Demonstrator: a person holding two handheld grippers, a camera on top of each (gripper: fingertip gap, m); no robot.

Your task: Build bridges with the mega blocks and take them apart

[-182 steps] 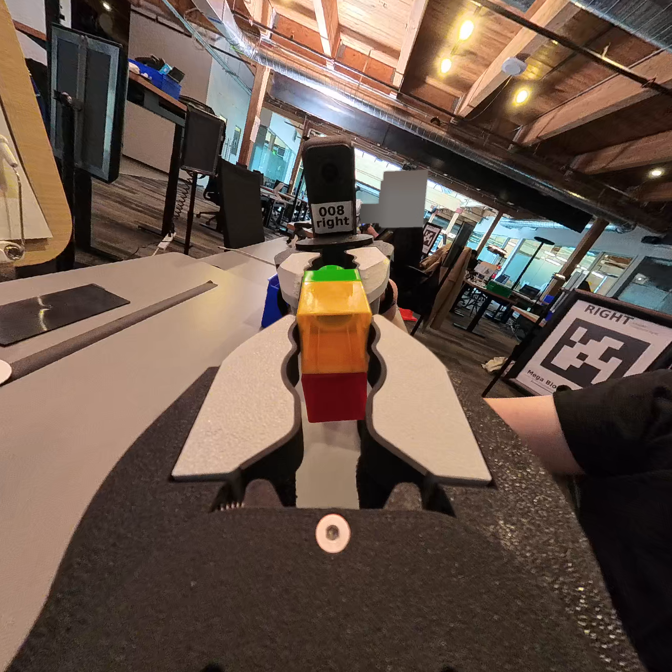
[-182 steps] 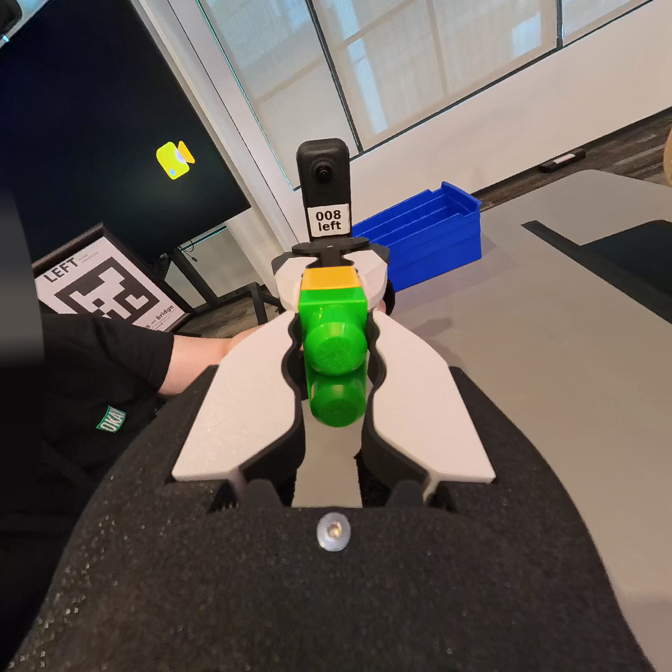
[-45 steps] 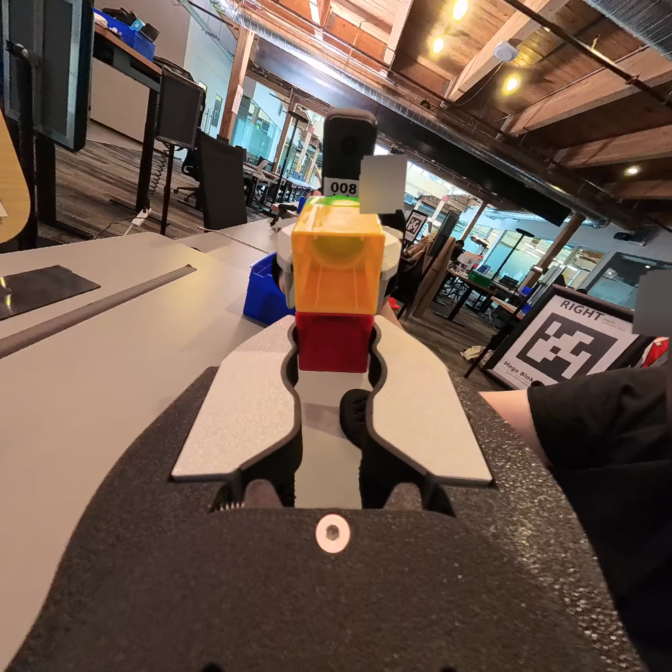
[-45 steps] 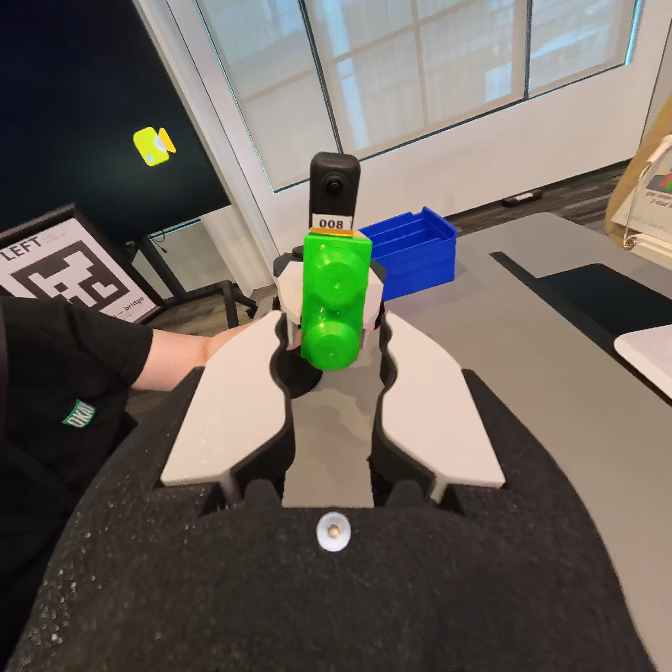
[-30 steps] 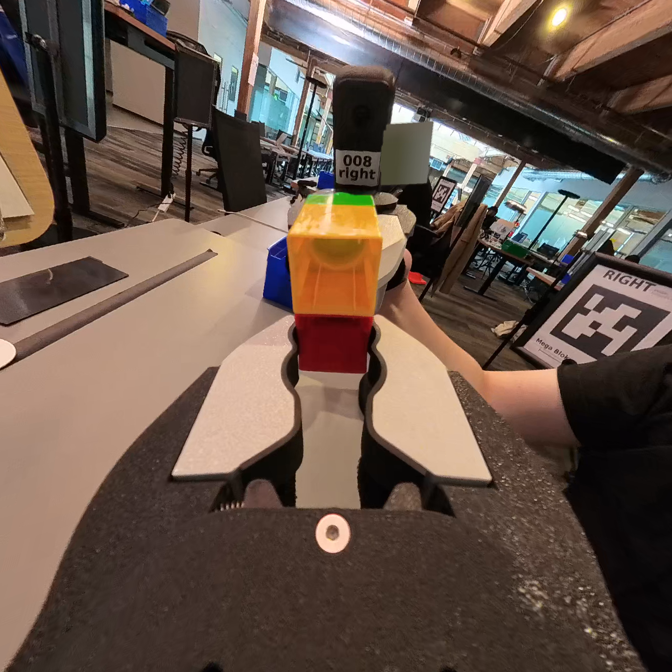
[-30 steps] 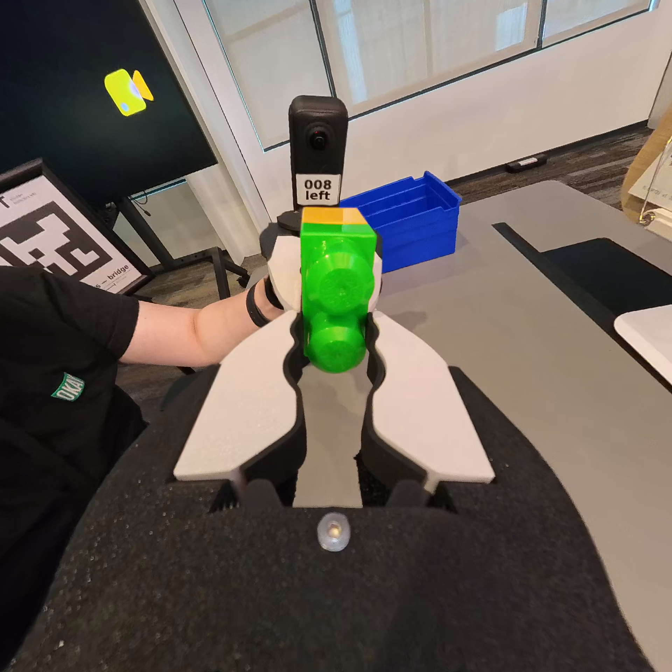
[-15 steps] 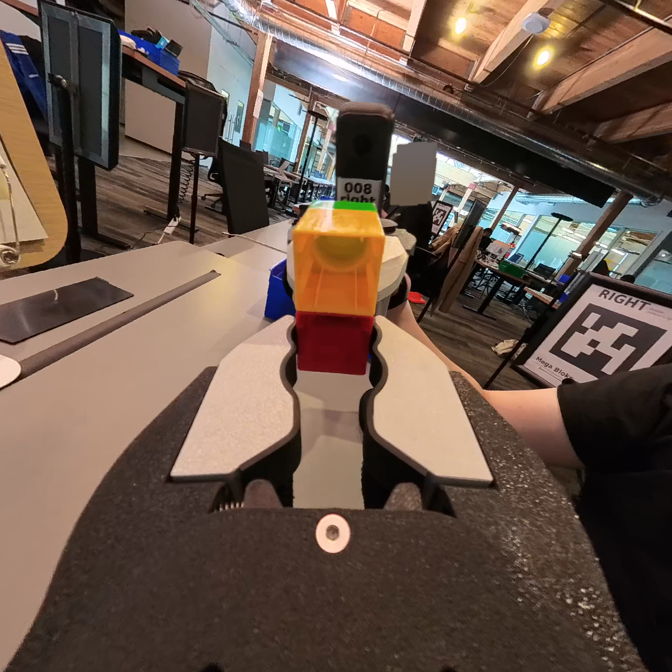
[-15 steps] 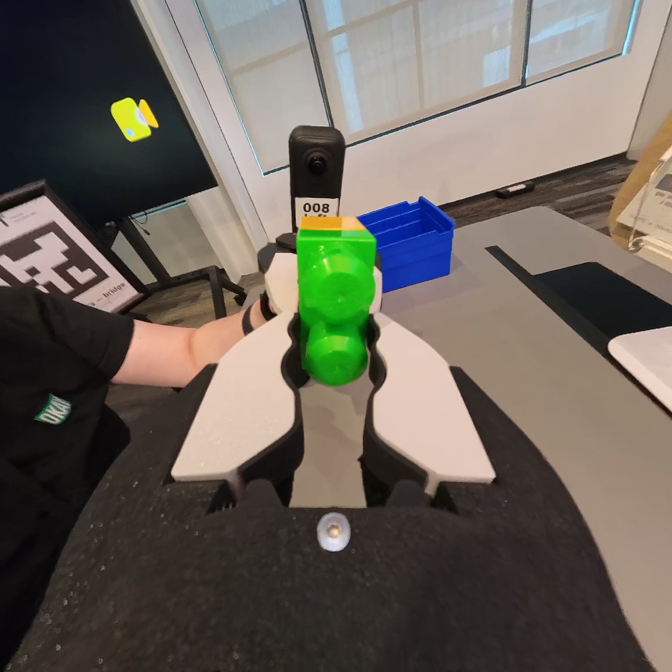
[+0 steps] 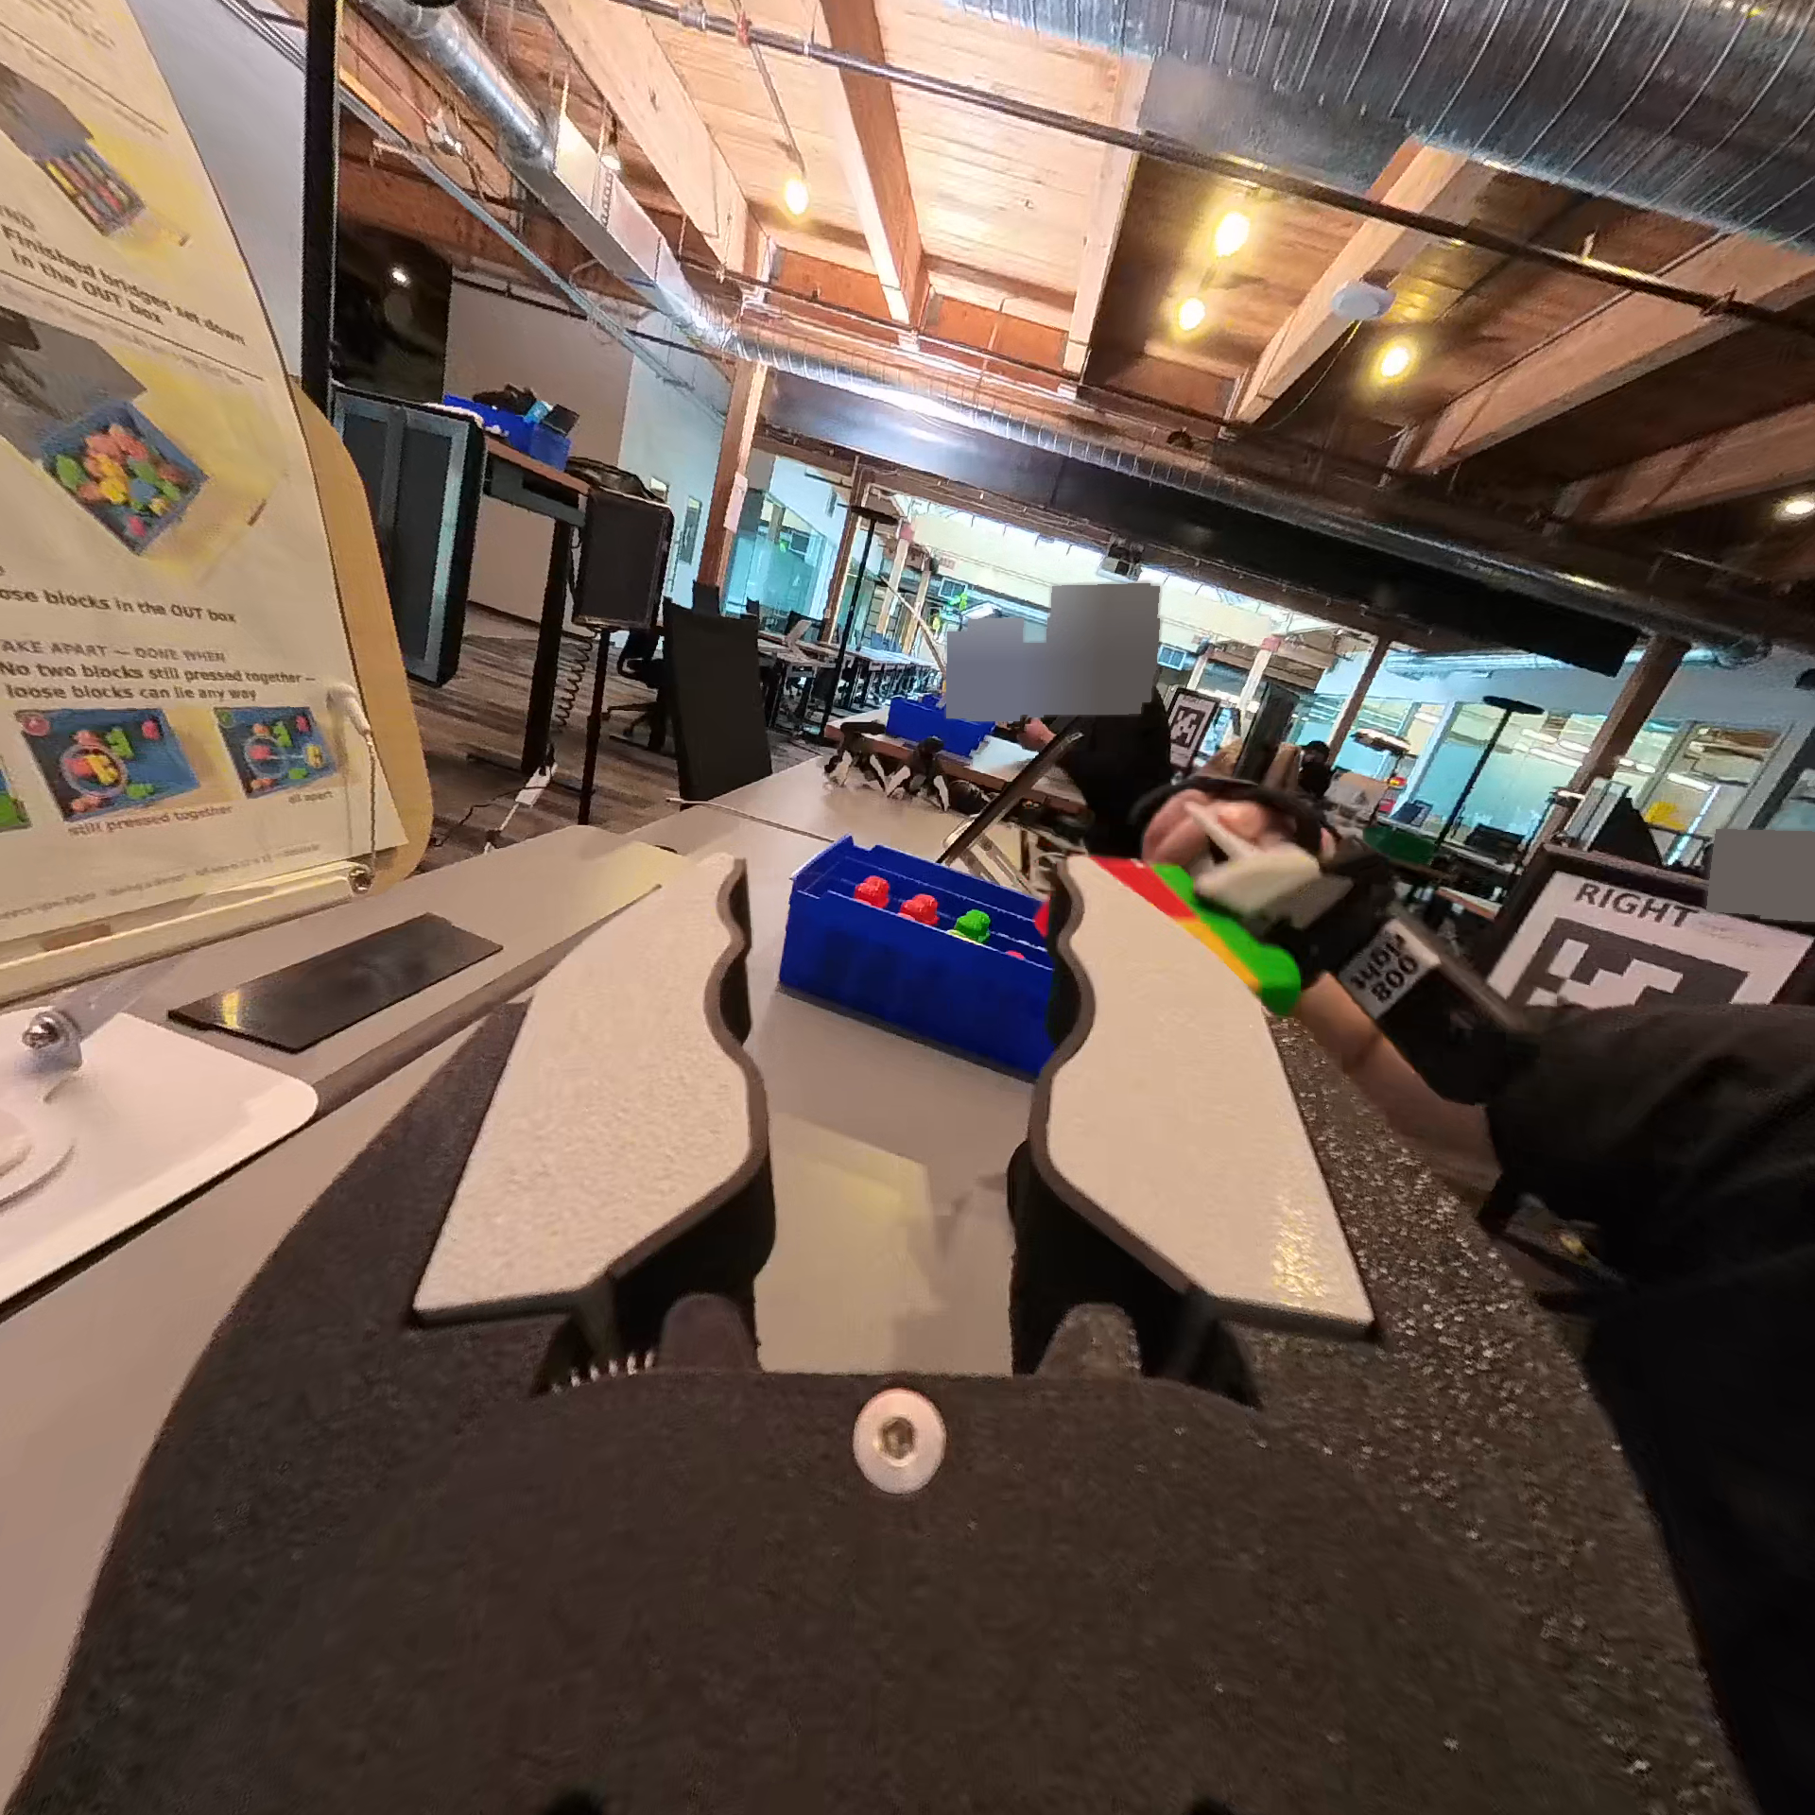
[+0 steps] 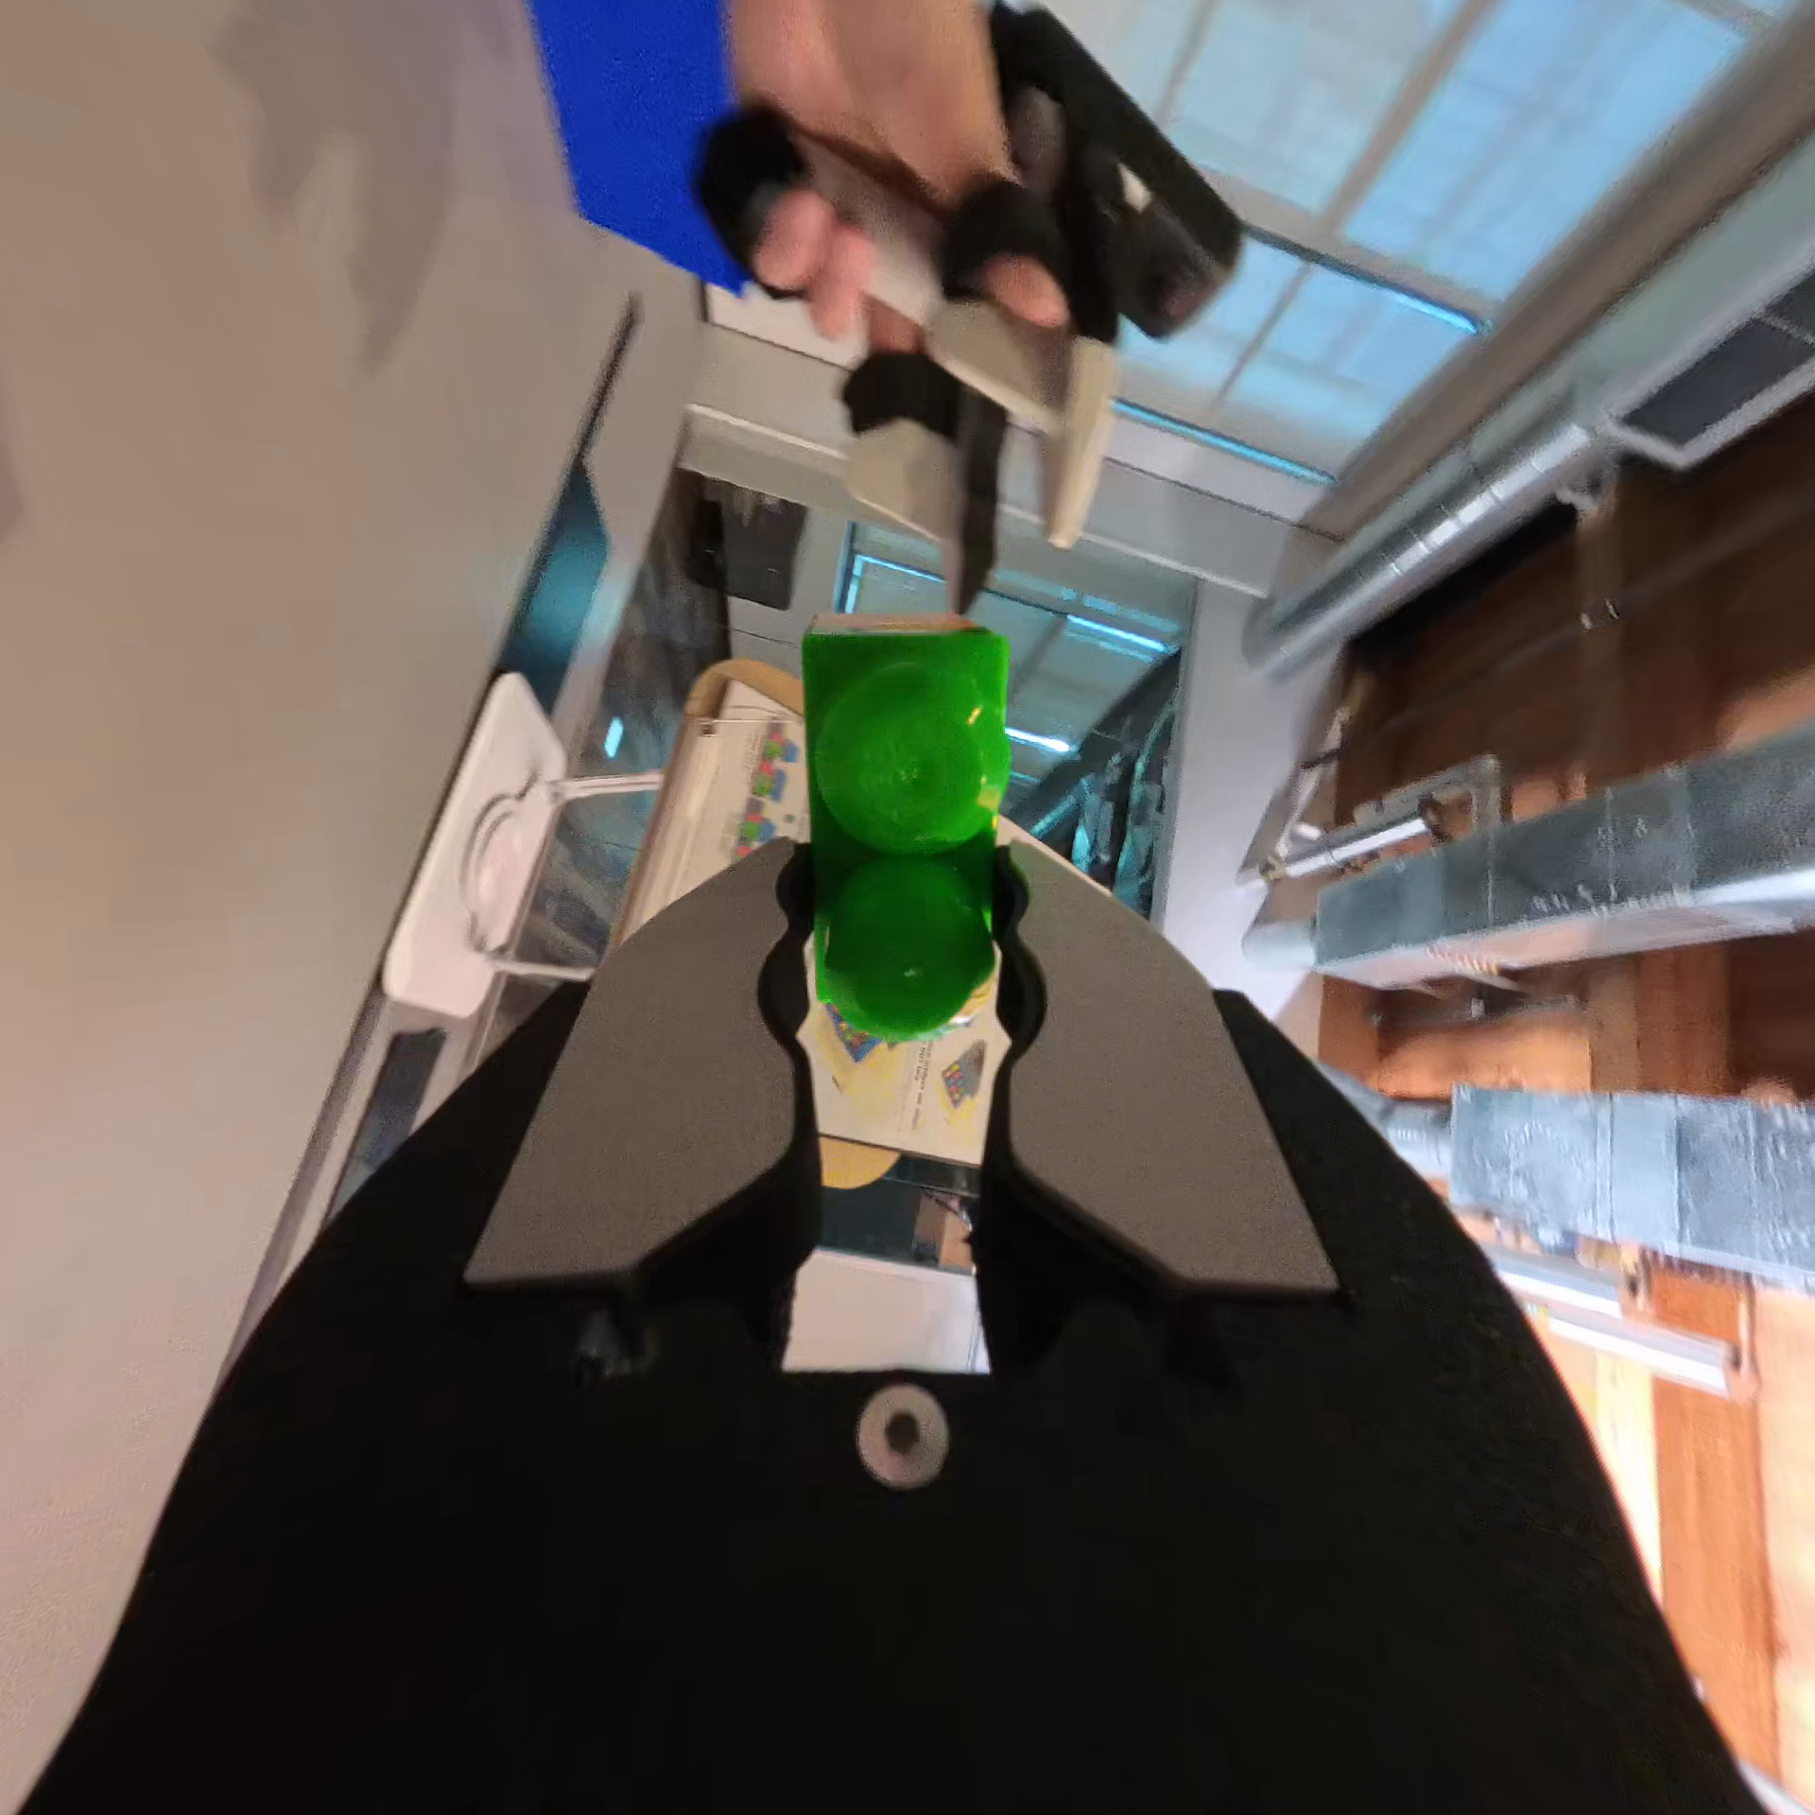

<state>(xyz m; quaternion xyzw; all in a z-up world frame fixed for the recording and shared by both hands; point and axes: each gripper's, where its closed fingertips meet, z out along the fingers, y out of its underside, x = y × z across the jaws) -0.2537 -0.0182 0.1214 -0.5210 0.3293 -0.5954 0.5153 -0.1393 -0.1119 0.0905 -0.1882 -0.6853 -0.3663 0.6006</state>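
Observation:
My left gripper (image 9: pixel 899 884) is open and empty above the grey table (image 9: pixel 864 1208). It also shows in the right wrist view (image 10: pixel 982 462), open and held in a hand beyond the block. My right gripper (image 10: pixel 904 864) is shut on a green two-stud block (image 10: pixel 904 786), the end of a joined stack. In the left wrist view that stack (image 9: pixel 1208 923) shows red, orange and green layers, tilted, held by the right gripper (image 9: pixel 1267 874) just right of my right finger. The right wrist view is rolled on its side.
A blue bin (image 9: pixel 913 992) with red and green loose blocks stands on the table ahead of the left gripper; it also shows in the right wrist view (image 10: pixel 629 128). An instruction sheet on a stand (image 9: pixel 147 491), a white base (image 9: pixel 128 1129) and a black mat (image 9: pixel 334 972) lie left. A coded sign (image 9: pixel 1650 953) stands right. Tip to tip, the grippers are about 15 cm apart. It is some 40 cm from my left tips to the white base (image 9: pixel 128 1129). Look for it in the right wrist view (image 10: pixel 446 916) too.
The left gripper has let go of the red end of the stack and opened. The right gripper has kept the whole stack, swung it off to the right and rolled sideways.

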